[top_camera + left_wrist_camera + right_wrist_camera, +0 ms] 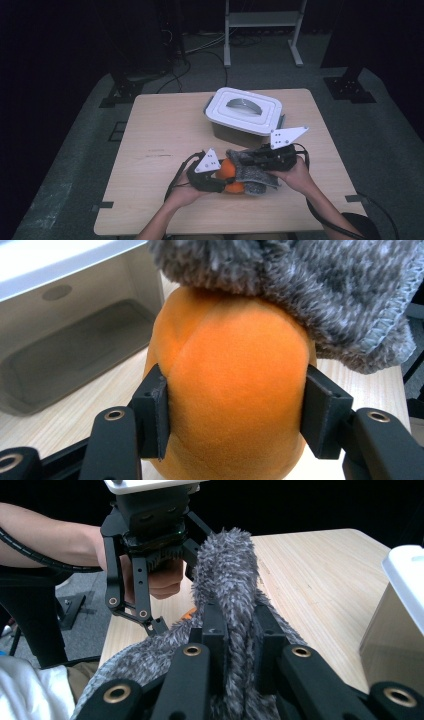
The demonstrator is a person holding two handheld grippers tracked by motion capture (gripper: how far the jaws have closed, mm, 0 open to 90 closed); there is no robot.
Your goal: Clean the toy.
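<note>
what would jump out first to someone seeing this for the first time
The bright orange plush ball at the table's near edge, clamped between the left gripper jaws. A fuzzy grey knitted cloth drapes over it, a fold pinched in the right gripper. Behind them sits a lidded white storage box with a handle.

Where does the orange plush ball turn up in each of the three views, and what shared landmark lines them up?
High view: orange plush ball low centre, between the two grippers, under the grey fuzzy cloth.
Left gripper view: ball centre, pinched between the black pads.
Right gripper view: a small orange sliver beside the cloth.
Shared landmark: the white-lidded box.
</note>
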